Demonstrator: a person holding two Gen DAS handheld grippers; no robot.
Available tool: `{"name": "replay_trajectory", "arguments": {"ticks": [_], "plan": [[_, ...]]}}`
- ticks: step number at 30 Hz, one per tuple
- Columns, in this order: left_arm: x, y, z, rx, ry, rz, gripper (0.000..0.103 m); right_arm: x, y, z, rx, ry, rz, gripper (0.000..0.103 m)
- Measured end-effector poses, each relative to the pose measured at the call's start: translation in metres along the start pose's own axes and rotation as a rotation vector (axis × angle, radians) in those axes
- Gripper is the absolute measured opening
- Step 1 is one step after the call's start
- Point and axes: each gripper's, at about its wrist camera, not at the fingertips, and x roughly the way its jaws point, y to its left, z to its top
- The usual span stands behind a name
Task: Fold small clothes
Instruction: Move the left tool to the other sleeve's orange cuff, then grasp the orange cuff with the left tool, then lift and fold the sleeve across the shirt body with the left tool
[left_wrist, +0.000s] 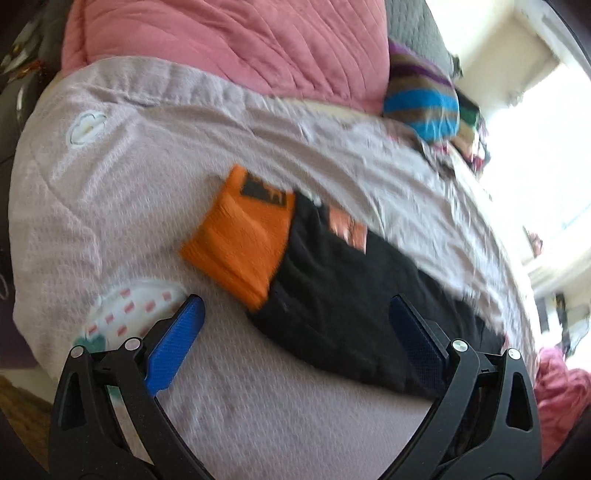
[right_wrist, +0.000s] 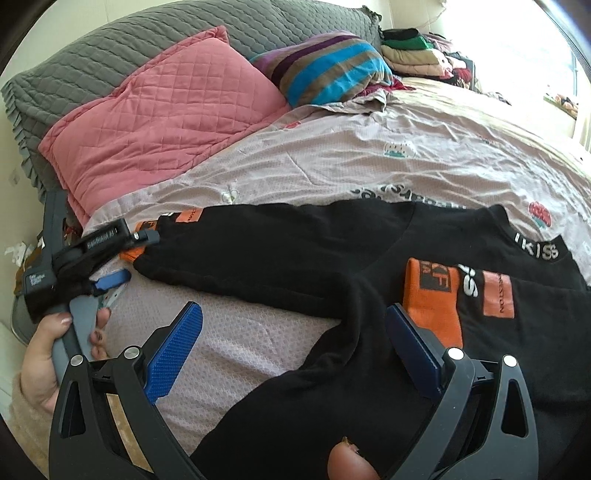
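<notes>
While my left wrist view is smeared by motion blur, I can make out the left gripper (left_wrist: 295, 306) with its blue pads spread wide and nothing between them, hovering over the orange cuff (left_wrist: 240, 236) at the end of one sleeve of the black sweatshirt (left_wrist: 343, 295). That cuff lies flat on the mauve bedspread (left_wrist: 110, 192), beside a white printed patch with pink marks.

From my right wrist view the sweatshirt (right_wrist: 295, 251) is spread across the bedspread (right_wrist: 332, 158), one sleeve stretched out toward the left and the other sleeve folded in over the chest, its orange cuff (right_wrist: 432, 302) lying just beside an orange label patch (right_wrist: 496, 295). The collar with white lettering sits toward the right. My right gripper (right_wrist: 293, 321) is also spread apart, gripping nothing, with black fabric running up between its fingers; whether the pads touch the cloth I cannot tell. A fingertip (right_wrist: 349, 461) shows at the bottom edge.

At the far left of this view I see the other gripper (right_wrist: 110, 258) from the side, held in a hand (right_wrist: 44, 365), its tip near the outstretched sleeve's orange cuff (right_wrist: 135, 253).

At the head of the bed rest a pink quilted pillow (right_wrist: 159, 122), a grey quilted pillow (right_wrist: 166, 33) behind it, and a striped blanket (right_wrist: 328, 66). A stack of folded clothes (right_wrist: 413, 51) sits beyond.
</notes>
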Motion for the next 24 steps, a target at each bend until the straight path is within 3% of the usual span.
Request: {"name": "replay_trajectory", "arguments": {"ticks": [5, 8, 10, 13, 14, 24], "plan": [[0.010, 0.006, 0.016, -0.023, 0.011, -0.010, 0.090, 0.002, -0.007, -0.005, 0.029, 0.009, -0.007, 0.098], [0.014, 0.008, 0.025, -0.030, 0.000, 0.014, 0.073, 0.002, -0.011, -0.008, 0.050, 0.013, -0.007, 0.098], [0.016, 0.011, 0.031, -0.036, -0.007, 0.022, 0.043, 0.002, -0.013, -0.009, 0.057, 0.014, -0.005, 0.098], [0.018, 0.017, 0.033, -0.042, -0.020, 0.036, 0.013, 0.000, -0.017, -0.010, 0.071, 0.012, -0.004, 0.098], [0.016, 0.018, 0.032, -0.049, -0.021, 0.022, 0.009, -0.001, -0.018, -0.011, 0.078, 0.010, -0.001, 0.098], [-0.020, -0.001, 0.016, -0.019, -0.108, -0.097, 0.007, -0.013, -0.033, -0.018, 0.133, -0.003, 0.016, 0.098]]}}
